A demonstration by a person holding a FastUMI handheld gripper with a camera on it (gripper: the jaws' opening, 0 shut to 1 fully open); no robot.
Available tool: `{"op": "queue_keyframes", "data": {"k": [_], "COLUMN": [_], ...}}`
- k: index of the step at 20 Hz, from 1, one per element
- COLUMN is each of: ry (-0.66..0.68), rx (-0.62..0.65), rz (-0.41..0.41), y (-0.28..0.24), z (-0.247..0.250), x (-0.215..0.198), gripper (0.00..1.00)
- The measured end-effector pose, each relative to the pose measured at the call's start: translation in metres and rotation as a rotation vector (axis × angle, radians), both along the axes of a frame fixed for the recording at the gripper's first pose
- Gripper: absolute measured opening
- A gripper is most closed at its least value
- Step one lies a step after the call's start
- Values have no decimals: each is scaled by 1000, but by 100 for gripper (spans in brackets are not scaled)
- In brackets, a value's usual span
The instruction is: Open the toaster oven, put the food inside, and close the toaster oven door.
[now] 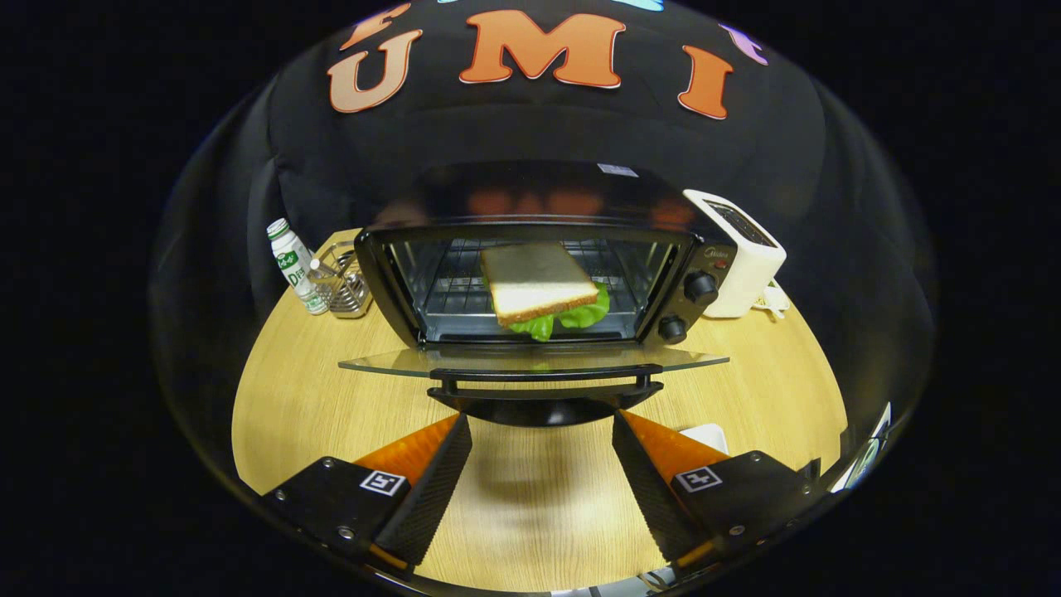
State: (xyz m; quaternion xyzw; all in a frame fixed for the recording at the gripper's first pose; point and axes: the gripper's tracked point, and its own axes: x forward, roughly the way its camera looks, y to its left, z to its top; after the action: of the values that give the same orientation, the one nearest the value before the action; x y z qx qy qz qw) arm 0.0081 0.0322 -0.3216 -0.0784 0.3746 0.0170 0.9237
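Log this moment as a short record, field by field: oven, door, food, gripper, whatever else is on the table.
oven: black toaster oven on the wooden table, two knobs on its panel
door: glass door folded down flat, handle toward the fingers
food: sandwich with lettuce, on the rack inside
gripper: gripper open, fingers apart and holding nothing, just short of the door handle
beside oven: bottle and wire holder on one side, white toaster on the other
left to do: close the door

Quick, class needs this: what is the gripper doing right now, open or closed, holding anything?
Gripper: open, holding nothing; its fingers are spread just short of the toaster oven's lowered door.
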Motion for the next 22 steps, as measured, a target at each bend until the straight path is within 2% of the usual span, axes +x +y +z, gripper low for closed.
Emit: {"op": "queue_keyframes", "data": {"k": [8,15,22], "ry": [-81,-130,-190], "rx": [9,76,110], "rz": [6,-28,-7], "y": [3,14,10], "z": [29,35,63], "x": [39,69,69], "gripper": [100,100,100]}}
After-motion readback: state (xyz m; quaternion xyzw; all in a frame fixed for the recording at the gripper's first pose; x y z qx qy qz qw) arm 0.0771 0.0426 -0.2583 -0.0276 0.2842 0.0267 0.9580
